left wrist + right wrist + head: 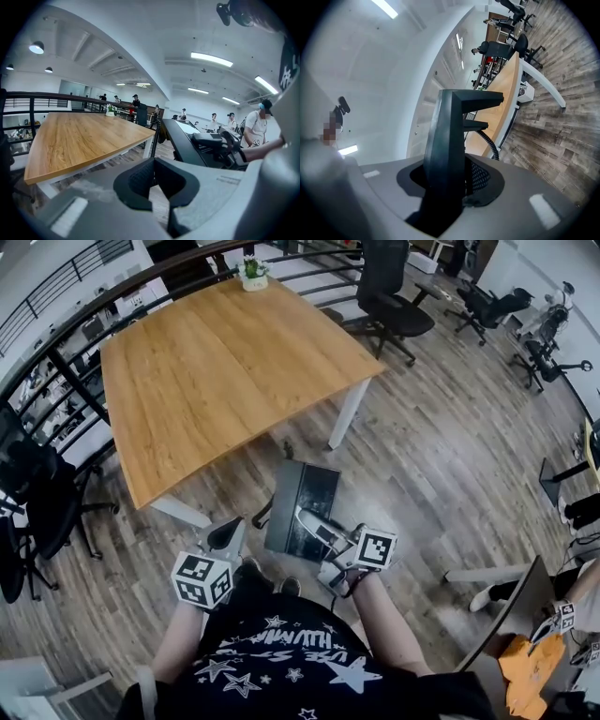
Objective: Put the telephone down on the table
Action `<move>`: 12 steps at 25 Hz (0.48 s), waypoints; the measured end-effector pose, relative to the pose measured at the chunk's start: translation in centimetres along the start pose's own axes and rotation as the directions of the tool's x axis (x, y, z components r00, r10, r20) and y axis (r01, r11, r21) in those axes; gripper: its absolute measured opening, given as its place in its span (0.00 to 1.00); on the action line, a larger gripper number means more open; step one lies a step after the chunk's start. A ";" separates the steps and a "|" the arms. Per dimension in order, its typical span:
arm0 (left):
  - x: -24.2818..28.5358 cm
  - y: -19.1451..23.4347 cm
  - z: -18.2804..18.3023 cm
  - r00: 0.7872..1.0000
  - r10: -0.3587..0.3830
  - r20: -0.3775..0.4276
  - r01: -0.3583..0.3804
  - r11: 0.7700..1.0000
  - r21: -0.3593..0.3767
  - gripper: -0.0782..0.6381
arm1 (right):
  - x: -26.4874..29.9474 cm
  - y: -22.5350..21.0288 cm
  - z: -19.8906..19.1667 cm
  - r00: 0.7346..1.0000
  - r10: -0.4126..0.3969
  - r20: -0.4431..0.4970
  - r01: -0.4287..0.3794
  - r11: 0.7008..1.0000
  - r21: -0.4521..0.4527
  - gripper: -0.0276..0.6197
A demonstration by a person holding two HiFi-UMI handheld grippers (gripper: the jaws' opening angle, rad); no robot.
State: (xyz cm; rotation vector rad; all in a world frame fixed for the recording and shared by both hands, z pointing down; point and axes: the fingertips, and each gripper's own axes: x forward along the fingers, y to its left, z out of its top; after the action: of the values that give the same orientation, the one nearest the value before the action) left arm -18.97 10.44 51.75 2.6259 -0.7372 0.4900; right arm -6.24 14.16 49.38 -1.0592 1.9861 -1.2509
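Note:
The telephone [302,507] is a black desk set held in the air above the wooden floor, short of the table's near corner. My right gripper [314,529] is shut on its edge; in the right gripper view the black body [447,140] stands upright between the jaws, which press on both sides of it. A coiled cord [490,143] hangs off it. My left gripper [227,532] is to the left of the telephone, open, with only floor showing between its pads [140,178]. The left gripper view has the telephone [187,140] to the right. The wooden table [216,362] lies ahead.
A small potted plant [253,273] stands at the table's far edge. White table legs [347,413] stand at its corners. Black office chairs sit at the left [37,493] and beyond the table [389,296]. A railing [56,371] curves behind. Several people [255,129] stand far off.

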 end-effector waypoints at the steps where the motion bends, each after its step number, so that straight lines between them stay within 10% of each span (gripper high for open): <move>1: 0.3 -0.1 -0.1 1.000 -0.002 -0.006 0.002 1.000 0.002 0.11 | -0.2 -0.1 0.2 1.000 0.001 0.005 -0.001 1.000 0.001 0.29; 12: 7.4 -0.5 2.1 0.996 -0.089 -0.029 0.090 0.996 0.028 0.11 | -1.5 -2.8 4.8 0.997 -0.039 0.067 0.040 0.999 -0.011 0.29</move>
State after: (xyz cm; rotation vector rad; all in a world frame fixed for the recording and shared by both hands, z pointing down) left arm -12.26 6.83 52.92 2.6595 -0.6049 0.5142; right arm -0.79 12.43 50.08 -1.1361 1.9344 -1.2093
